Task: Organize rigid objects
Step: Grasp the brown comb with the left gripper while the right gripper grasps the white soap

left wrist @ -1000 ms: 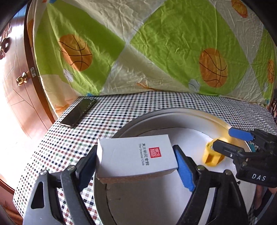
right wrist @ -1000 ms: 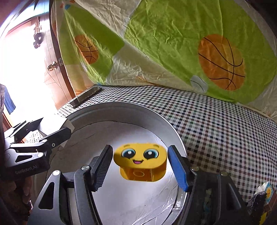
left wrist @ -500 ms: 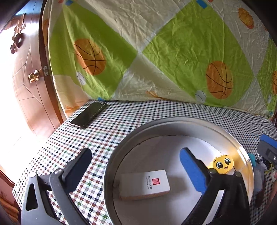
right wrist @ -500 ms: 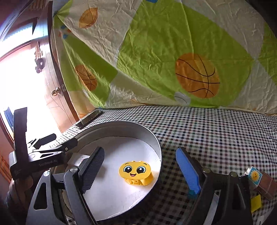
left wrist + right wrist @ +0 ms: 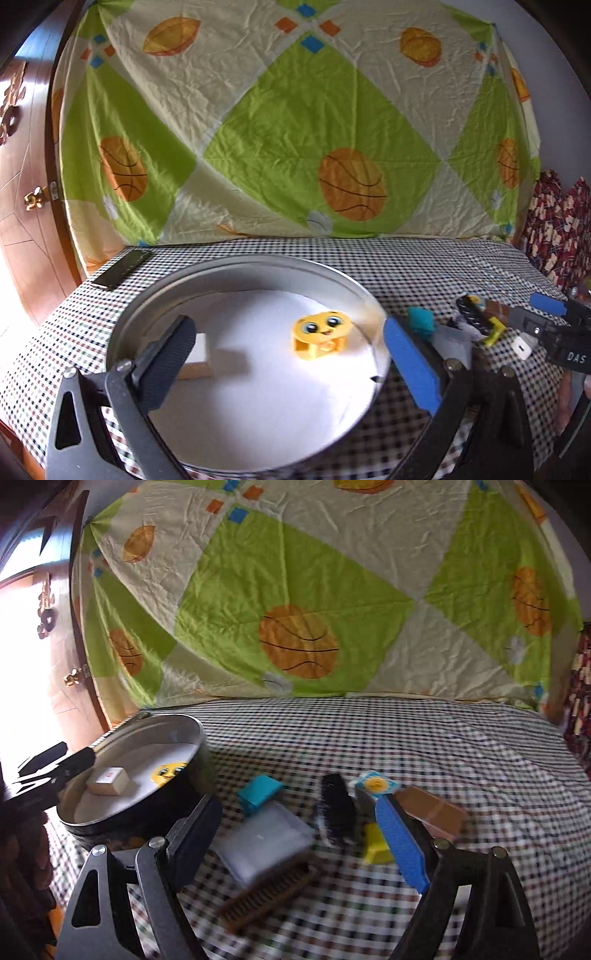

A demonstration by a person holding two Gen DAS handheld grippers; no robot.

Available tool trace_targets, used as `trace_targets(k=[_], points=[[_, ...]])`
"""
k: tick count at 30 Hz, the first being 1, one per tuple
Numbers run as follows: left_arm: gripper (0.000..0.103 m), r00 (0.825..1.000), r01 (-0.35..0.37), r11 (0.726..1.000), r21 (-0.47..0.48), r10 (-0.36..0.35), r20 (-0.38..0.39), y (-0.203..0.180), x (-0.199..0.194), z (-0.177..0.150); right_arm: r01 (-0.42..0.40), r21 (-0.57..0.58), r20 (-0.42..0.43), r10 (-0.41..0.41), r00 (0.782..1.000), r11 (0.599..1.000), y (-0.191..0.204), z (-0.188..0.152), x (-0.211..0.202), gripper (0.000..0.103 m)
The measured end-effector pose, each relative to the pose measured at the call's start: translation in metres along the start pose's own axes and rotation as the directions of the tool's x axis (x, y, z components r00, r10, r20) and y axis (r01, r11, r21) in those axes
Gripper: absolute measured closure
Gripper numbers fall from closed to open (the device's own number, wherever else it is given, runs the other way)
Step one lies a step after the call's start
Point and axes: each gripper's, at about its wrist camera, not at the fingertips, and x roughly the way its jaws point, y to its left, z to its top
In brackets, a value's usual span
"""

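A round metal tray point(image 5: 155, 295) with a white liner holds a white box point(image 5: 199, 356) and a yellow smiley-face block point(image 5: 320, 334). It also shows at the left of the right wrist view point(image 5: 192, 738), with the box point(image 5: 109, 781) and the block point(image 5: 168, 771) inside. My left gripper point(image 5: 291, 363) is open and empty above the tray. My right gripper point(image 5: 299, 840) is open and empty above loose items on the checked cloth: a teal block point(image 5: 260, 794), a clear flat box point(image 5: 266, 840), a black brush point(image 5: 336, 812), a yellow piece point(image 5: 376, 845) and a brown box point(image 5: 432, 808).
A black phone point(image 5: 122, 269) lies at the table's far left corner. A basketball-print sheet point(image 5: 295, 129) hangs behind the table. A wooden door point(image 5: 22, 206) is at the left. A brown comb-like piece point(image 5: 269, 897) lies near the front. My right gripper shows at the right of the left wrist view point(image 5: 554, 325).
Both grippers opened and let go: the white box and the yellow block now lie in the tray. Both grippers pulled back, and the right one swung right over the loose items.
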Motion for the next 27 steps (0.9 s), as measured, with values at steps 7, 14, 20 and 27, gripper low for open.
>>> trace_targets(k=[7,14,20,27], points=[[0.0,0.991,0.132,0.99,0.05,-0.13,-0.042,-0.07,-0.003,-0.015,0.113,0.101,-0.039,-0.109,0.993,0.989,-0.062,-0.022,-0.015,0.016],[0.005,0.98,0.181,0.978,0.104,-0.171,-0.098,-0.111,0.002,-0.029,0.162,0.129,-0.113,-0.147,0.983,0.978,-0.084,-0.039,-0.01,0.016],[0.011,0.969,0.207,0.971,0.118,-0.187,-0.164,-0.129,0.012,-0.036,0.162,0.12,-0.147,-0.144,0.979,0.98,-0.084,-0.04,-0.004,0.016],[0.017,0.957,0.222,0.968,0.115,-0.193,-0.218,-0.134,0.026,-0.044,0.146,0.093,-0.224,-0.122,0.967,0.985,-0.082,-0.039,0.011,0.018]])
